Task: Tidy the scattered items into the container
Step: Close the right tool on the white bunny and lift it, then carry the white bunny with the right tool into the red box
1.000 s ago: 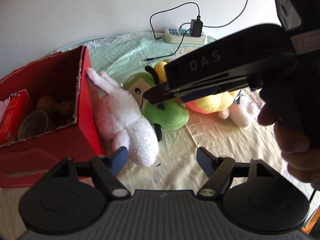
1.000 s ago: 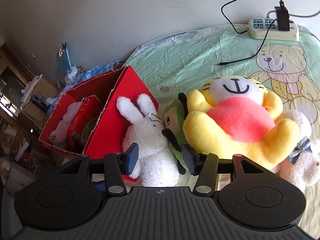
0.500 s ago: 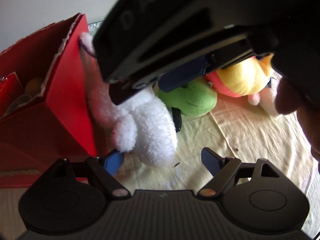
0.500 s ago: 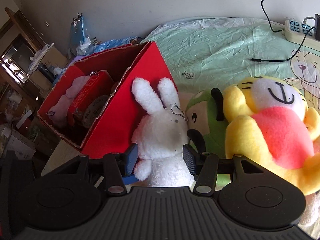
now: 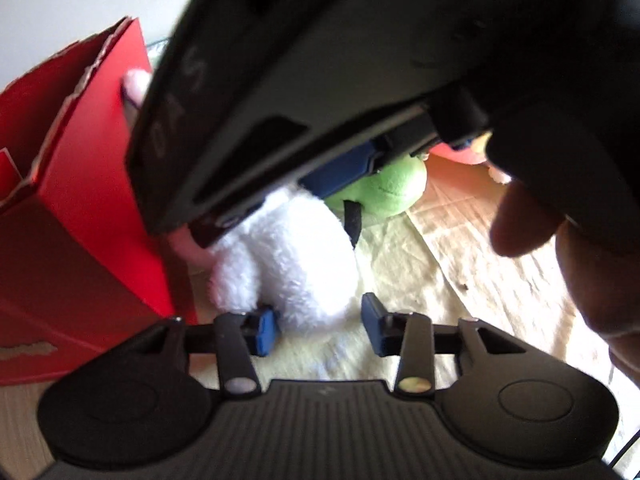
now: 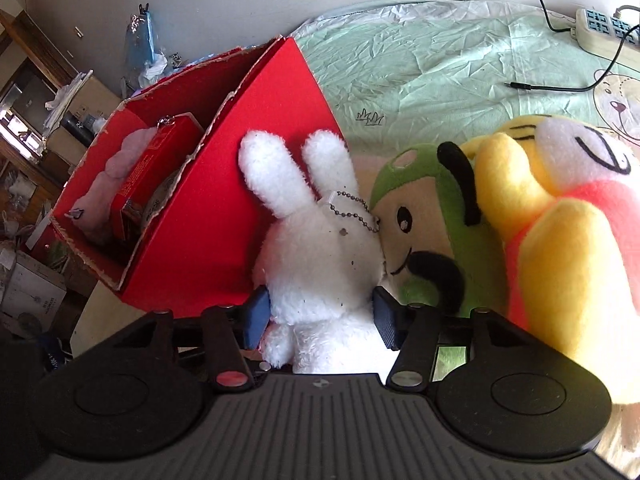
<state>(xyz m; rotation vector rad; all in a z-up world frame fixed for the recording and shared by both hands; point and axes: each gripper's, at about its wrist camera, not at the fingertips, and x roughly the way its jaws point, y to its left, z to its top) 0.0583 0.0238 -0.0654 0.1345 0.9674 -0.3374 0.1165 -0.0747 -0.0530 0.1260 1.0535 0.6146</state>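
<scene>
The right tool [image 6: 320, 318] is seen low in the centre of the right wrist view, its two blue pads set on either side of the white rabbit plush [image 6: 320, 248]; both pads are pressed to the fur, so the rabbit's lower body is gripped. The rabbit is found standing upright in mid-frame, ears up against the outer wall of the red cardboard box [image 6: 240, 160], which fills the left of the frame. A bead chain [image 6: 354, 208] is draped over the rabbit's head. Just right of it, touching, a green plush [image 6: 416, 216] is seen, and beyond that a yellow and pink plush [image 6: 560, 240] at the right edge. A power strip [image 6: 608, 36] is spotted at the upper right on the green sheet [image 6: 440, 60].

In the left wrist view the left tool [image 5: 320, 326] is held open at bottom centre, its pads spread around the rabbit's [image 5: 292, 252] underside, not closed on it. The upper frame is blocked by the dark body of the right tool.
</scene>
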